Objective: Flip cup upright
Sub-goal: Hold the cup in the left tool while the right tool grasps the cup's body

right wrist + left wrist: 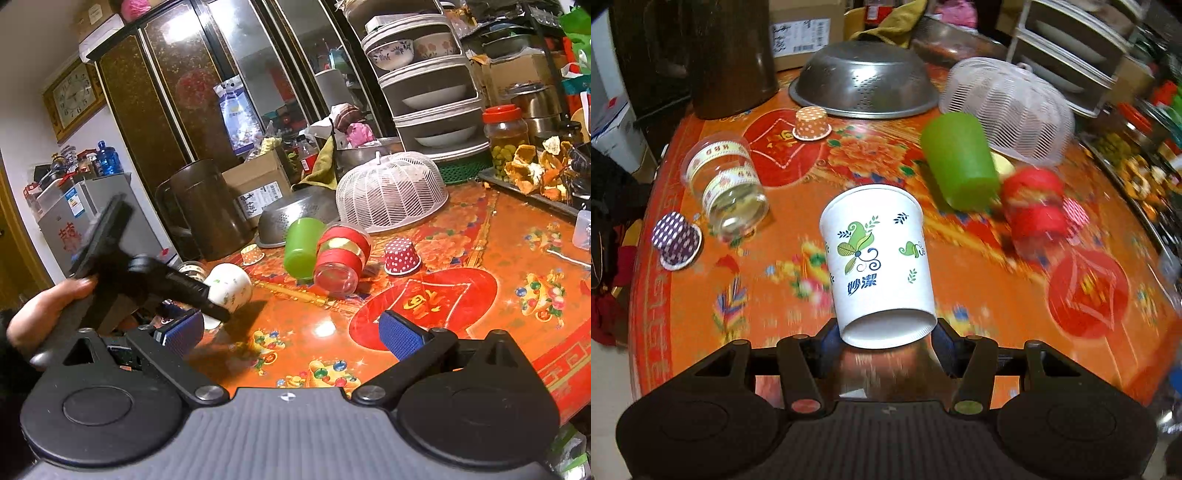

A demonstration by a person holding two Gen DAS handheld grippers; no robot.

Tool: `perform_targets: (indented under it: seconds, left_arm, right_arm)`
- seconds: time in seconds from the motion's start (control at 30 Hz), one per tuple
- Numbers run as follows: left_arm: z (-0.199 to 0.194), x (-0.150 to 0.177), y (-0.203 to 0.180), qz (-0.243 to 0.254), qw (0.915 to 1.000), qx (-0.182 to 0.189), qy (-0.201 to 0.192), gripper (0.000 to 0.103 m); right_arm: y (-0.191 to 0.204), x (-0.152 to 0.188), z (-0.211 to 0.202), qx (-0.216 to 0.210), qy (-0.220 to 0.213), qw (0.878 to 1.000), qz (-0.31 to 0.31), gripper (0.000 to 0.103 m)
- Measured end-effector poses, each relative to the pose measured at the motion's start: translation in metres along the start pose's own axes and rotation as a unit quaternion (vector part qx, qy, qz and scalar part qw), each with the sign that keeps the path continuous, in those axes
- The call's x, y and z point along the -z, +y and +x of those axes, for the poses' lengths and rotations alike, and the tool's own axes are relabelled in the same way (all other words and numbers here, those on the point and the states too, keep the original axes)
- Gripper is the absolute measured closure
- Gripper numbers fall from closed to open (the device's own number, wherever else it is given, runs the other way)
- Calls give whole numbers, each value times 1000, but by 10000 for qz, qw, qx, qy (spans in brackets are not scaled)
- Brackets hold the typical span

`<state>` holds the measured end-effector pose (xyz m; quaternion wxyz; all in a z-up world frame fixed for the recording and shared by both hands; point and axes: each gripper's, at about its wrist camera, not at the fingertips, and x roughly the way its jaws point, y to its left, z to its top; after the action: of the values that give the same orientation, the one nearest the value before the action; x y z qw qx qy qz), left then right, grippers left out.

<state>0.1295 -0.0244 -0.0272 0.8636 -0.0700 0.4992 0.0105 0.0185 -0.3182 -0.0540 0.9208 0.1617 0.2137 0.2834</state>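
Note:
My left gripper [888, 338] is shut on a white paper cup [877, 264] with green leaf print, gripping it near its closed base; the cup is held above the table, its mouth pointing away. In the right wrist view the same cup [229, 286] shows tilted in the left gripper [214, 308], held by a hand. My right gripper [291, 332] is open and empty above the orange patterned table [424, 295]. A green cup [958, 160] lies on its side, also in the right wrist view [303, 243].
On its side lie a clear cup with red band [341, 264] and a clear printed cup [729, 188]. Upside-down small paper cups: orange [810, 123], purple [676, 240], red dotted [400, 256]. A steel colander [864, 79], white mesh cover [391, 192] and dark jug [207, 210] stand behind.

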Motion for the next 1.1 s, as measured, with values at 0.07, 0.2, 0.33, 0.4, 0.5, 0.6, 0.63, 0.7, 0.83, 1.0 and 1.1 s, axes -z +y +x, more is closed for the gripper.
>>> perform_targets:
  seconds: [0.07, 0.2, 0.33, 0.4, 0.5, 0.6, 0.63, 0.7, 0.83, 1.0, 1.1]
  left_arm:
    - [-11, 17, -3, 133, 9999, 55, -60, 47]
    - [-32, 62, -6, 373, 9989, 233, -142, 47]
    - [-48, 103, -7, 399, 9978, 477, -227, 47]
    - [-54, 117, -10, 406, 9973, 540, -304, 47]
    - [-56, 134, -19, 510, 9963, 580, -378, 47]
    - [-51, 144, -23, 463, 9956, 741, -326, 47]
    - [-50, 146, -23, 420, 9956, 776, -318, 47]
    - [-47, 149, -23, 359, 9948, 909, -283, 47]
    - [-45, 153, -25, 340, 9937, 1026, -297, 47]
    - [-44, 153, -24, 325, 9916, 1222, -270, 47]
    - [-44, 153, -22, 290, 9909, 1289, -269, 47]
  right_arm:
    - [-1, 3, 2, -28, 77, 10000, 34, 1]
    - [-3, 13, 9, -63, 375, 9990, 221, 1]
    - [0, 23, 17, -174, 775, 9960, 414, 1]
    - [5, 26, 19, -227, 961, 9942, 428, 1]
    - [13, 24, 23, -266, 1213, 9911, 473, 1]
    - [24, 18, 27, -369, 1453, 9874, 504, 1]
    - [27, 17, 29, -442, 1559, 9852, 553, 1]
    - [31, 13, 35, -583, 1854, 9779, 771, 1]
    - [40, 9, 56, -495, 2430, 9630, 1054, 1]
    - [60, -1, 86, -214, 2926, 9522, 848, 1]
    - [73, -3, 101, -213, 3202, 9437, 800, 1]
